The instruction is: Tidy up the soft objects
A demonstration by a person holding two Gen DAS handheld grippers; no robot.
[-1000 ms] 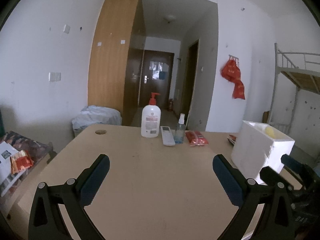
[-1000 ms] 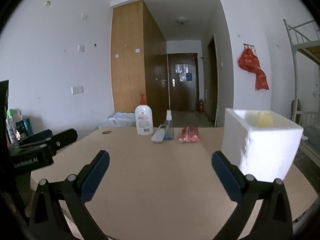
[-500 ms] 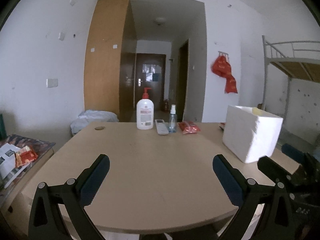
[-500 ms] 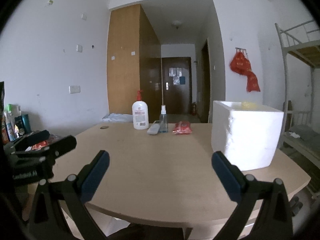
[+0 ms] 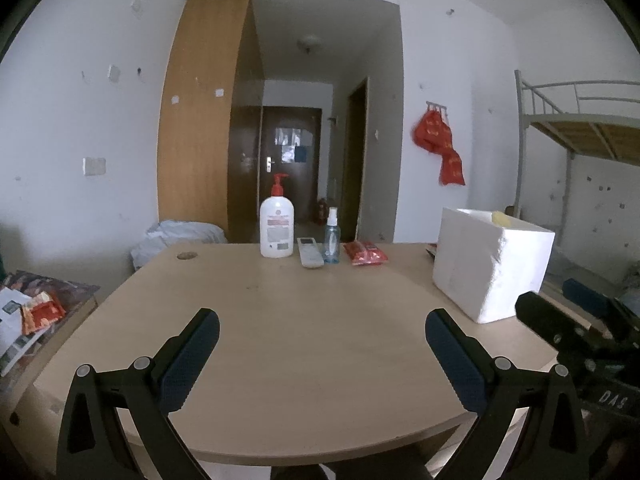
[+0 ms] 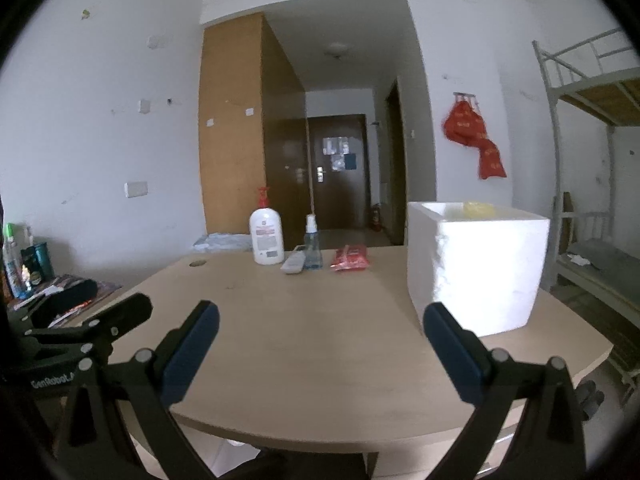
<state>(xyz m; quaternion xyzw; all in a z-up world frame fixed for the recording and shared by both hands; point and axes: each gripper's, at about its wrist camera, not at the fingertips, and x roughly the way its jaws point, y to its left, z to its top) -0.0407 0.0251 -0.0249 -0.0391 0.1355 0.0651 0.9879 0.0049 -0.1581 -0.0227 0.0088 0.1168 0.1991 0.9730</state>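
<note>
The near and middle stretch of the wooden table [image 5: 304,332] lies bare, open to approach from its front edge. On its right side stands a white foam box [image 6: 478,264] (open-topped, something yellow inside), blocking that flank. Along the far edge a row narrows access: lotion pump bottle [image 5: 276,224], remote control [image 5: 309,252], small spray bottle [image 5: 331,240], red packet [image 5: 365,253].

Two bottles: pump bottle [image 5: 276,229], spray bottle [image 5: 331,241]; one remote [image 5: 309,251], one red packet [image 5: 365,253], one foam box [image 5: 489,261].
</note>
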